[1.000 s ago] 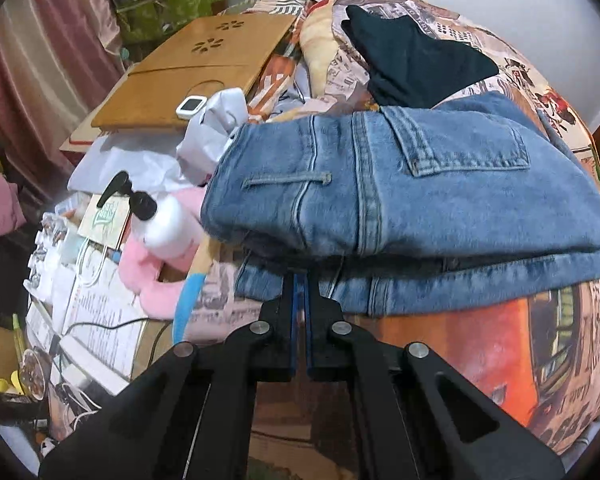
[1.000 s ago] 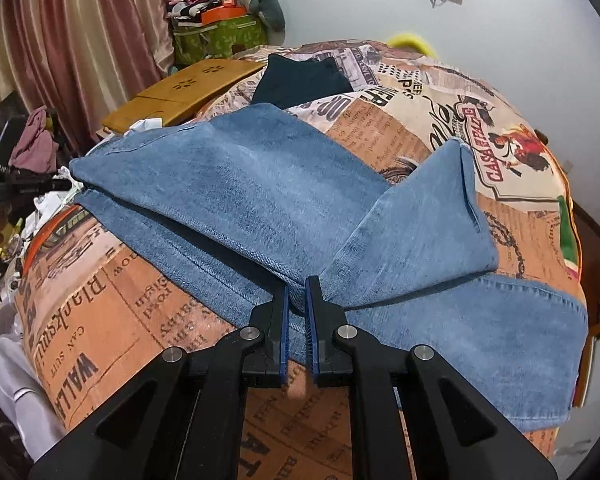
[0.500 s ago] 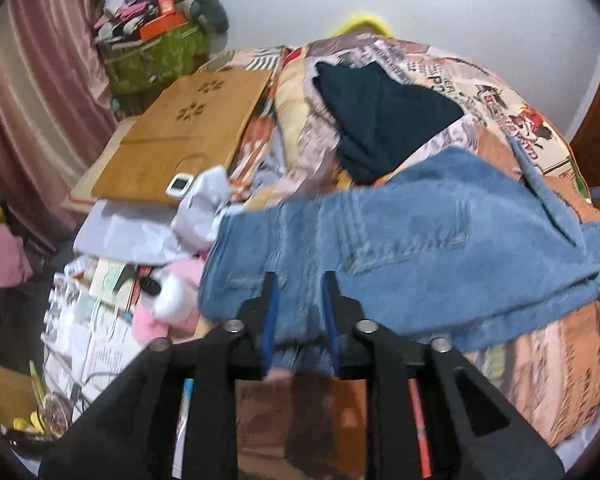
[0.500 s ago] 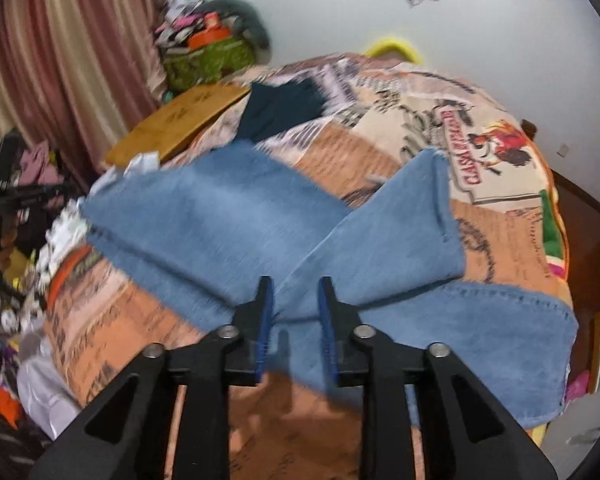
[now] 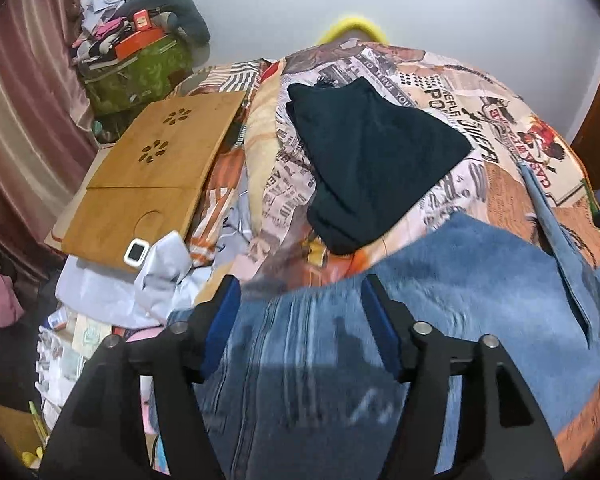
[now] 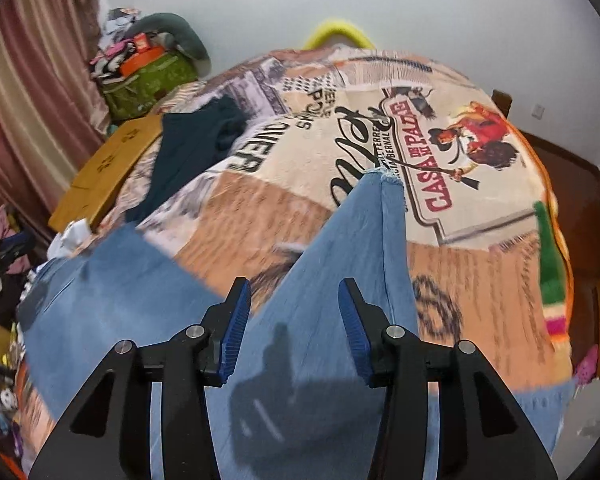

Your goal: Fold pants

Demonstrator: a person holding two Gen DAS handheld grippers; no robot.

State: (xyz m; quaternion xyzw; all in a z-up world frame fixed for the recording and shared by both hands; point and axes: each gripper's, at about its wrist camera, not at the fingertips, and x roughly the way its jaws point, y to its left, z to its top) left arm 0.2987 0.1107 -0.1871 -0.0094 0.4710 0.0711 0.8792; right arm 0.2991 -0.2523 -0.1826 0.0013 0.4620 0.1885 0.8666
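Both claws spread above blue jeans on a printed bedspread.

The left gripper [image 5: 300, 304] and right gripper [image 6: 294, 306] are both opening, nothing pinched between the blue pads; denim lies beneath each, untouched. The jeans [image 6: 340, 280] sprawl across the near part of the bedspread [image 6: 480, 280], their long axis running left to right, one leg folded back and pointing toward the far wall. The fabric is faded light blue, with seams and stitching blurred in the left view. The bedspread reads "CASA PADRE". A dark garment [image 5: 372, 160] lies farther off, beside a wooden tray [image 5: 152, 168].
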